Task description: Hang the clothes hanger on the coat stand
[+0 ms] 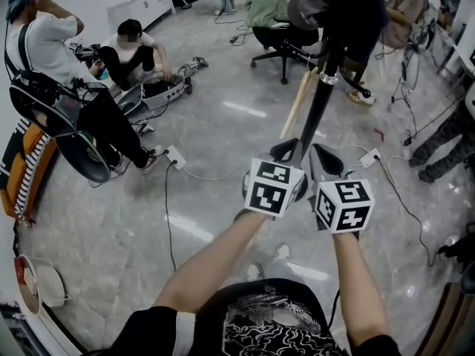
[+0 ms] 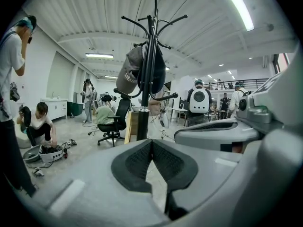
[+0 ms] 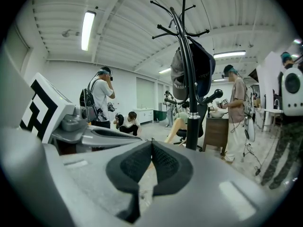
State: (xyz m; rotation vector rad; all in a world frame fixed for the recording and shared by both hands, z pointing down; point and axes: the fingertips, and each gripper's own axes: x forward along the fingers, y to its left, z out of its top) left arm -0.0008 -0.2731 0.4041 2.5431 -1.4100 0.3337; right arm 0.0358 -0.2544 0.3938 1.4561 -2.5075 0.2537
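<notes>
The coat stand [image 1: 319, 108] is rising straight ahead of me, its dark pole [image 2: 143, 98] standing on the grey marbled floor [image 1: 223, 147]. A grey cap [image 2: 129, 74] and a darker garment [image 2: 158, 72] are hanging from its hooks, and its top is running out of the head view. A pale wooden piece [image 1: 300, 101] is leaning just beside the pole; whether it is the clothes hanger I cannot tell.

I am holding my left gripper [image 1: 286, 151] and my right gripper [image 1: 326, 159] side by side, pointing at the pole. In the left gripper view the jaws [image 2: 151, 143] are pressing together at their tips with nothing between them. The right gripper view [image 3: 151, 143] is showing the same.

Off to my left a crouching person [image 1: 130, 50] is bending over a shallow tray [image 1: 162, 93] on the floor. Its contents are looking dark and tangled, too small to name. A white round basin [image 1: 31, 284] is sitting at the lower left edge, partly cut off, and what it holds is unclear.
</notes>
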